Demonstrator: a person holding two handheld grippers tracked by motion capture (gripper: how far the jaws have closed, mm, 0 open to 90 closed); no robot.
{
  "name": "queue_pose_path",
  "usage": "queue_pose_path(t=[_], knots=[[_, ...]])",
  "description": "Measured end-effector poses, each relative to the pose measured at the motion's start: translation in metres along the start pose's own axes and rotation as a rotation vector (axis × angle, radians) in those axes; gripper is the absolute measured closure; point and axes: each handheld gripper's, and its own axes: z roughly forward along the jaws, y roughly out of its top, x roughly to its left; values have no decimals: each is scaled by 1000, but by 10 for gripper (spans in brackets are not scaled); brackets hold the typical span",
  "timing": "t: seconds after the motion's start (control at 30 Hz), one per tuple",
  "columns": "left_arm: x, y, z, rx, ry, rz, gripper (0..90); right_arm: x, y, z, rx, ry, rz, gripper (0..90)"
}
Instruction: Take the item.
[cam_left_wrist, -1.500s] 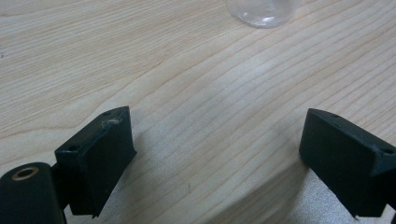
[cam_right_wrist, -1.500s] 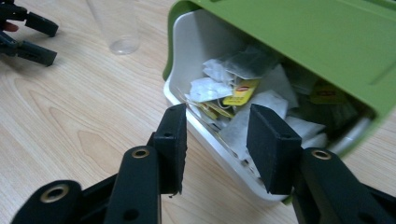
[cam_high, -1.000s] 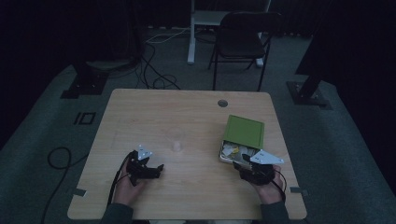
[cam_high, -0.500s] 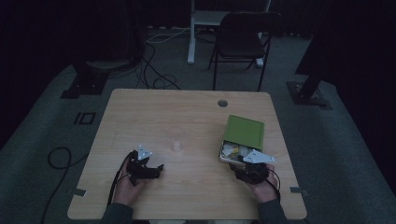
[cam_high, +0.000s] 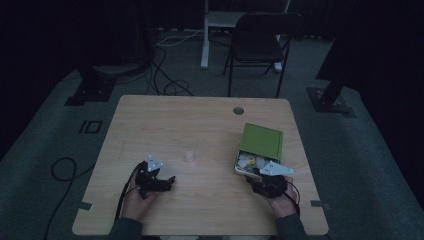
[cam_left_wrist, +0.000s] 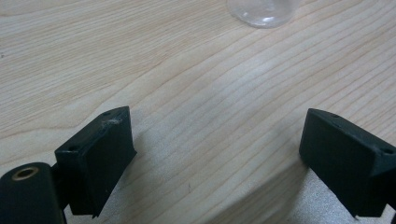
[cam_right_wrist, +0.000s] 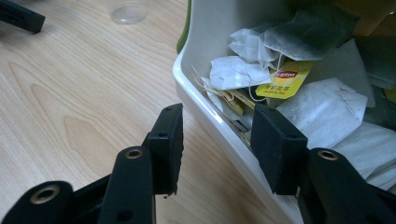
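two grippers low over the table (cam_high: 200, 125). right gripper (cam_right_wrist: 217, 135) first: its jaws straddle the near wall of the white box (cam_right_wrist: 210, 98), one pad outside over the wood, one inside, half apart and just been narrowing, pressing on nothing. just beyond the inner finger lie the tea bags (cam_right_wrist: 322, 107), several in a heap, one yellow lipton tag (cam_right_wrist: 285, 79) readable here, a mere blur from the high view. left gripper (cam_left_wrist: 217, 154) stands wide over bare wood. far ahead of both, one clear cup (cam_left_wrist: 261, 11). one green lid (cam_high: 261, 141) props open behind the box.
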Motion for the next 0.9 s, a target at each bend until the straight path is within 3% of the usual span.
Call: queue_pose_path(t=[0.3,0.9], knots=[[0,0,0,0,0,0,107,5,-2,-5,8,21,-10,567],[0,0,0,1,0,0,108,25,-3,-16,2,122,-59,707]])
